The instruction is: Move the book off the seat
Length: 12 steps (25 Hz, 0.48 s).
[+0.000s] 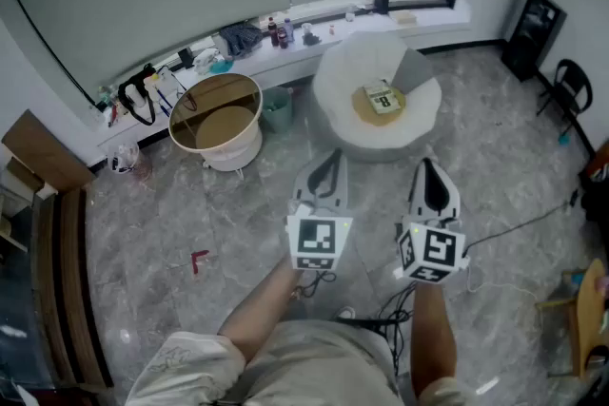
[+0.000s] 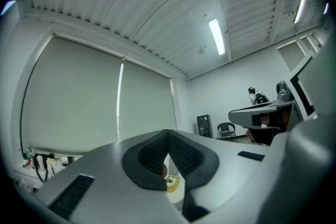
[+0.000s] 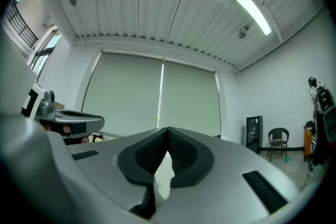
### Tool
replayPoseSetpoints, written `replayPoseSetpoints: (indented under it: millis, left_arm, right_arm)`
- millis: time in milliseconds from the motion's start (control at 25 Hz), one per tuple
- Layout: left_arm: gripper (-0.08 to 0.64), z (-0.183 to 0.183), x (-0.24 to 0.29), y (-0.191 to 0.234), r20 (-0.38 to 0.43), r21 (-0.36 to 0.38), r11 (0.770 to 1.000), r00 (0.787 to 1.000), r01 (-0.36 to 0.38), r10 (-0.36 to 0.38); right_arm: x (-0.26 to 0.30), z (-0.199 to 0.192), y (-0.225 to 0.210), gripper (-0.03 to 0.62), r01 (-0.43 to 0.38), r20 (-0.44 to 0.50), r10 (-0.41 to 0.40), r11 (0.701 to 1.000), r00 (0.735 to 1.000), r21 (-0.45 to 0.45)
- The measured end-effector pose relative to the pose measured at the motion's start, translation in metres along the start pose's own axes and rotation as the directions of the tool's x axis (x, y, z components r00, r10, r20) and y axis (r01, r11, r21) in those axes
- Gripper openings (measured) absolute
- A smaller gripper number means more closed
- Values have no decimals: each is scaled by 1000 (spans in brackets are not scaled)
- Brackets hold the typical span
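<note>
Book (image 1: 383, 99), lying flat on the white seat (image 1: 341, 124) well ahead of the left gripper (image 1: 329, 159) and right gripper (image 1: 427, 168), both pressed together and empty, is judged light and stiff, best pinched at an edge.

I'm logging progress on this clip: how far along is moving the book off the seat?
Done: nothing yet; the book lies on the white seat. In hand: nothing; the left gripper and right gripper are shut, empty, short of the seat. Left: reach, grasp the book, lift it off.
</note>
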<state>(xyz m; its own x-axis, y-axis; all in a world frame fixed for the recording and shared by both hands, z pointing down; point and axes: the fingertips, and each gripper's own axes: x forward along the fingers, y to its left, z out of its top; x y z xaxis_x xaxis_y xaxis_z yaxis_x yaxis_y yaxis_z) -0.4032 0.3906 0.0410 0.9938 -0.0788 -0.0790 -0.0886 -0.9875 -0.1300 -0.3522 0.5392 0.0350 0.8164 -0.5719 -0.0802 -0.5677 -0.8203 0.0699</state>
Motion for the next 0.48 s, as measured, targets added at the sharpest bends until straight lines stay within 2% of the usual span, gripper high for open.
replayPoseSetpoints:
  millis: [360, 480]
  left_arm:
    - [2, 1, 2, -47, -5, -16, 1000, 1000, -4, 4]
    - [2, -2, 6, -57, -10, -13, 1000, 1000, 1, -2]
  right_arm:
    - [-22, -7, -39, 2, -8, 0, 8, 1000, 1000, 9]
    - [-23, -11, -45, 3, -39, 7, 39, 999, 999, 18]
